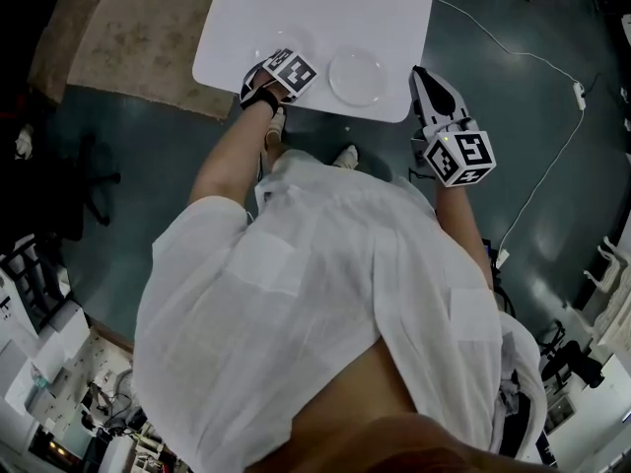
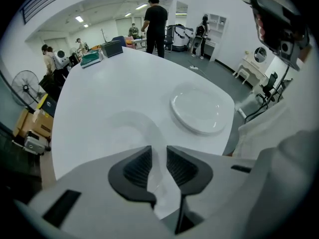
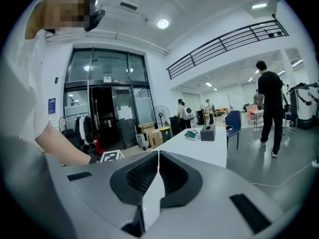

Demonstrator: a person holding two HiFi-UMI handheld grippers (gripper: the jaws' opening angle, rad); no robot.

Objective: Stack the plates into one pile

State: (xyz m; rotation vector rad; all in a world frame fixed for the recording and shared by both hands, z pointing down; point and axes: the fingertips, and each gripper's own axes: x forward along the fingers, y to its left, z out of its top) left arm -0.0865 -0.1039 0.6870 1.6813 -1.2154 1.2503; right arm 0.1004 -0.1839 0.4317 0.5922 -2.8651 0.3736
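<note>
Pinching only the near rim of the closer plate (image 2: 127, 128), my left gripper (image 2: 158, 158) had its fingers drawn in tight on that thin lip, pointing steeply down at the table (image 2: 99, 78). The plate itself lay flat by the table's near edge, and the second plate (image 2: 197, 111) sat just beside it, apart from it, toward my right. My right gripper (image 3: 158, 173) was off the table past its right corner, fingers pressed together on nothing, so it was no help. My worry was the hold: with so little of the pads on a smooth rim, I judged the plate could tip from its far side as it came up and slide out. So near the edge, it might then drop to the floor. Carried tilted, it could also strike the second plate's rim, push it along, or land off-centre.
</note>
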